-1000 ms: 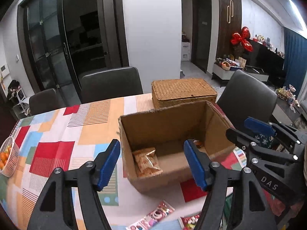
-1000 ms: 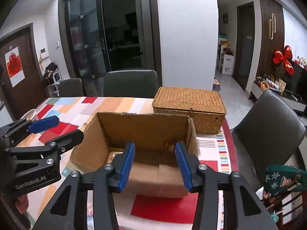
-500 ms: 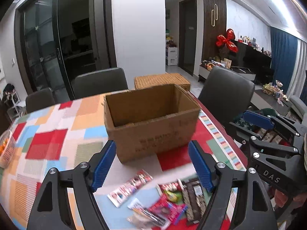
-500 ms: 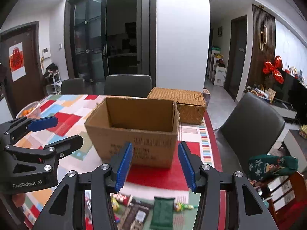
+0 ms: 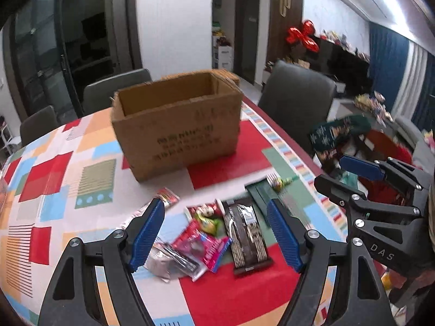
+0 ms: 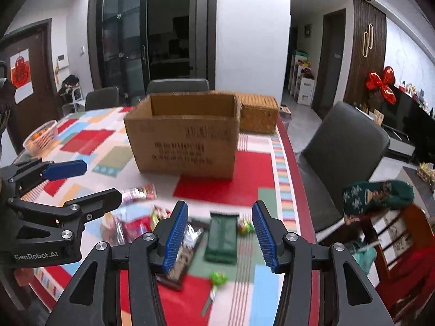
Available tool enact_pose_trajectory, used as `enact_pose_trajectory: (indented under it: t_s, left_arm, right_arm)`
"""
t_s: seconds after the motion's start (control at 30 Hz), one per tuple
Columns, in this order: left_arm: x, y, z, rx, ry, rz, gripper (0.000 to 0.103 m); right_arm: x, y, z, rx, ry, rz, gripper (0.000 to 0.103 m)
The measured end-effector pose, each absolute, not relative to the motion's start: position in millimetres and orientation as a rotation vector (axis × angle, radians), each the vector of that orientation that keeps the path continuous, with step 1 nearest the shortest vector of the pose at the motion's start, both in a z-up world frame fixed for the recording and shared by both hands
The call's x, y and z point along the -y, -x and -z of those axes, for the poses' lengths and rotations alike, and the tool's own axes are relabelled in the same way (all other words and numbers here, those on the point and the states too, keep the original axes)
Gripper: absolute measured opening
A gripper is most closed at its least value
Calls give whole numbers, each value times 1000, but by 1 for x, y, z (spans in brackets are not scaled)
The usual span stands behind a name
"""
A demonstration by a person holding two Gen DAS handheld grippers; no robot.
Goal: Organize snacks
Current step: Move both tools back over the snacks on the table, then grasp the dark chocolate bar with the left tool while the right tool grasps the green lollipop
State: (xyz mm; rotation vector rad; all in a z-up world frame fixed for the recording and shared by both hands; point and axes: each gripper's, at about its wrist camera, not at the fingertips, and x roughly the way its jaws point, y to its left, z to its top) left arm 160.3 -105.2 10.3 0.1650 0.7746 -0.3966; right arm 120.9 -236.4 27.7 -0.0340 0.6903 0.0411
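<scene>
An open cardboard box (image 5: 176,125) stands on the patchwork tablecloth, also in the right wrist view (image 6: 185,138). Loose snack packets lie in front of it: a dark brown bar pack (image 5: 246,233), a pink packet (image 5: 201,241), a green packet (image 6: 221,235), a small green candy (image 6: 218,278). My left gripper (image 5: 216,233) is open and empty above the packets. My right gripper (image 6: 220,237) is open and empty above the green packet. Each gripper shows in the other's view, the right one (image 5: 353,176) and the left one (image 6: 68,182).
A wicker basket (image 6: 258,116) sits behind the box. A white bowl of oranges (image 6: 40,137) stands at the table's far left. Grey chairs (image 6: 345,157) ring the table. The table's right edge (image 6: 293,163) is close to the packets.
Both grippers have pulled back from over the box and lowered toward the snack packets in front of it. Both stay open and empty.
</scene>
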Motion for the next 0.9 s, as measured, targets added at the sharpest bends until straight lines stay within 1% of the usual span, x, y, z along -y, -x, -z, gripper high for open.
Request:
enact_pose_trajectory:
  t_s: [0.27,0.63,0.9]
  left_arm:
    - [123,-160,30,-853,-200,464,77]
    - [138,-191,82,-1006,-174,483,77]
    - [150,-207,101,-1060,-171,461,74]
  right_arm:
    - [245,-108,18,-798,-13,-37,50]
    - [256,-120,77,-936,-103,-52,50]
    - [258,-129,99,-969,-131,-53,50]
